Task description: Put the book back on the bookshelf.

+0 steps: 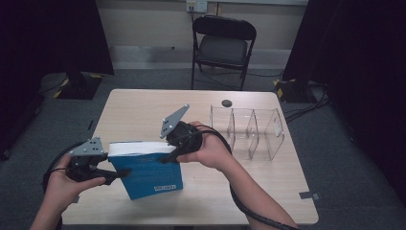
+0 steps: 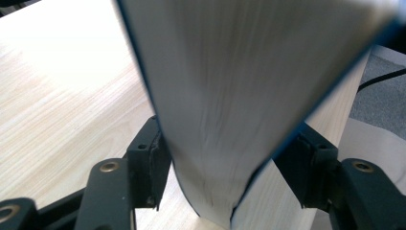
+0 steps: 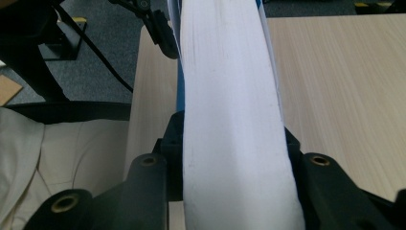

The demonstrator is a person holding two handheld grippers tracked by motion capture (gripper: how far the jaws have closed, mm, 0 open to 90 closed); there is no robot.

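A thick book (image 1: 148, 175) with a blue cover and white page block stands upright on its lower edge over the front of the wooden table (image 1: 143, 110). My left gripper (image 1: 122, 173) grips its left side low down; in the left gripper view the jaws (image 2: 227, 158) press on both covers of the book (image 2: 239, 86). My right gripper (image 1: 170, 155) holds the top right corner; in the right gripper view the book (image 3: 230, 120) sits tight between the jaws of that gripper (image 3: 230, 143), pads against both sides.
A clear plastic organizer (image 1: 249, 132) with three compartments stands on the table's right half. A small dark round object (image 1: 227, 103) lies behind it. A black folding chair (image 1: 222, 45) stands beyond the far edge. Cables trail from both grippers.
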